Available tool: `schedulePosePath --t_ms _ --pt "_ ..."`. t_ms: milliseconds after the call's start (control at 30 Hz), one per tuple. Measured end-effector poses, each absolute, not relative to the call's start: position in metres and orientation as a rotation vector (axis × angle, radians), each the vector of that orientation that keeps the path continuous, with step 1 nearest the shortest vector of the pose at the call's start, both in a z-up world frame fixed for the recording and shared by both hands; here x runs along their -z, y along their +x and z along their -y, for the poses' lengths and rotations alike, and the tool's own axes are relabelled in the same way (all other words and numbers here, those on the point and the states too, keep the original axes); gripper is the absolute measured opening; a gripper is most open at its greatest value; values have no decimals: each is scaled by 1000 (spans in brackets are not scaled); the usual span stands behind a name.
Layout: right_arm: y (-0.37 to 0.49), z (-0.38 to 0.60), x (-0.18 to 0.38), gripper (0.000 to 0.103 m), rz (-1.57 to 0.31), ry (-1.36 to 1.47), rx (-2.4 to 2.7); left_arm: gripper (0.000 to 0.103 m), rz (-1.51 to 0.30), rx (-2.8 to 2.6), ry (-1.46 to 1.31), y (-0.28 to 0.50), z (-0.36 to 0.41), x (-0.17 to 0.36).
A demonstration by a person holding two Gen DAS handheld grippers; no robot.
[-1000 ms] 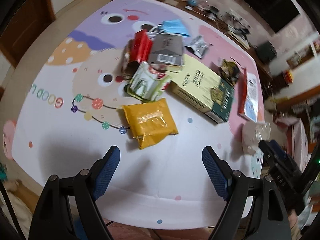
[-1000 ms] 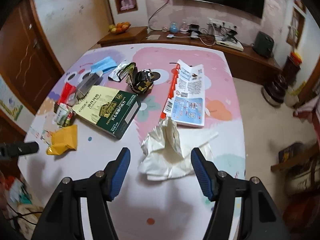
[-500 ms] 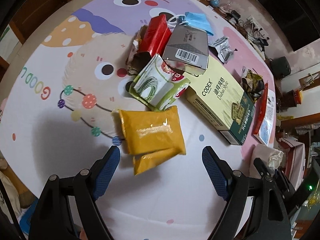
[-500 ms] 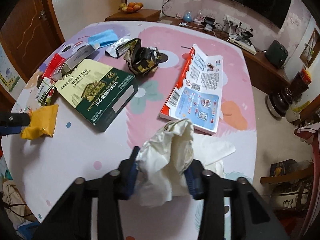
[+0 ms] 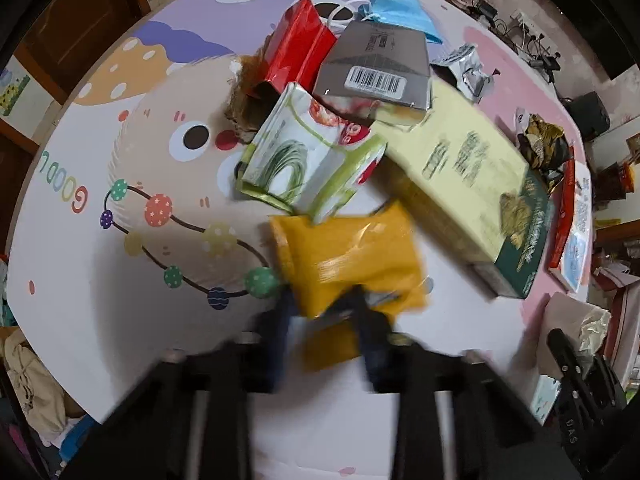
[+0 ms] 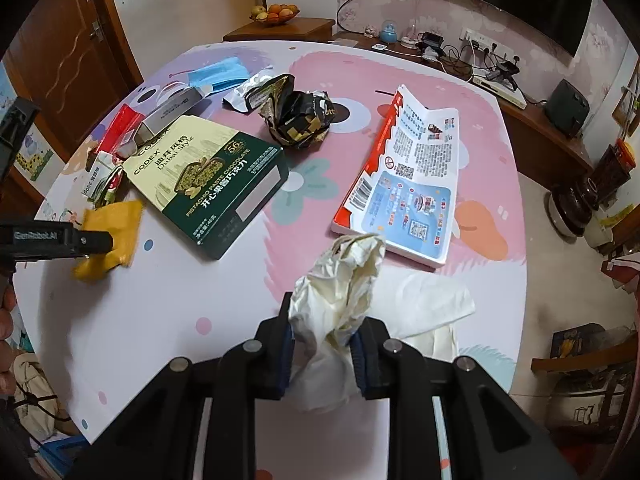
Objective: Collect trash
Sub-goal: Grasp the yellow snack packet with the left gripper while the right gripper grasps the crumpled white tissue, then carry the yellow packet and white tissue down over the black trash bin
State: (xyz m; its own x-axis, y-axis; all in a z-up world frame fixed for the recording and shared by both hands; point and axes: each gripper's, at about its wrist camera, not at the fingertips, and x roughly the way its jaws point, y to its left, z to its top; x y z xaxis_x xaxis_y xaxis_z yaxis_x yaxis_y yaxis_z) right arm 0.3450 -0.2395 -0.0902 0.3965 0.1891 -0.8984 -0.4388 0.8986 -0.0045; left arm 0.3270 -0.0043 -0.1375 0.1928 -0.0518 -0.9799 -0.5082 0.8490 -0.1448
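On the cartoon-print table [image 6: 160,312] lies scattered packaging trash. In the blurred left wrist view my left gripper [image 5: 324,312] is shut on the near edge of a yellow packet [image 5: 352,256]. From the right wrist view the same left gripper [image 6: 96,242] pinches that yellow packet [image 6: 116,224] at the table's left. My right gripper [image 6: 322,324] has its jaws closing on a crumpled white paper wad [image 6: 340,280], and both pads press into it. The wad bulges up above the fingers.
A green-and-cream chocolate box [image 6: 208,176], black-and-gold wrapper [image 6: 298,116], red-and-white flat carton [image 6: 412,172] and blue mask [image 6: 218,74] lie further back. A flat white tissue [image 6: 432,304] lies right of the wad. A green-white pouch [image 5: 308,160], red pack [image 5: 300,48] and grey box [image 5: 376,66] are piled together.
The left gripper came down over the yellow packet and shut on it. The right gripper closed on the white paper wad, squeezing it narrower.
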Motion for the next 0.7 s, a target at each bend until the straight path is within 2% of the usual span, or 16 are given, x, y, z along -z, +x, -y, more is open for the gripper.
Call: schedulePosePath --t_ms 267,700 --pt "333 243 88 21 -1105 -209 -400 6 -1343 -276 -500 312 3 135" --pt "293 223 61 20 -1114 -67 -419 5 -1283 -112 -434 250 -9 85"
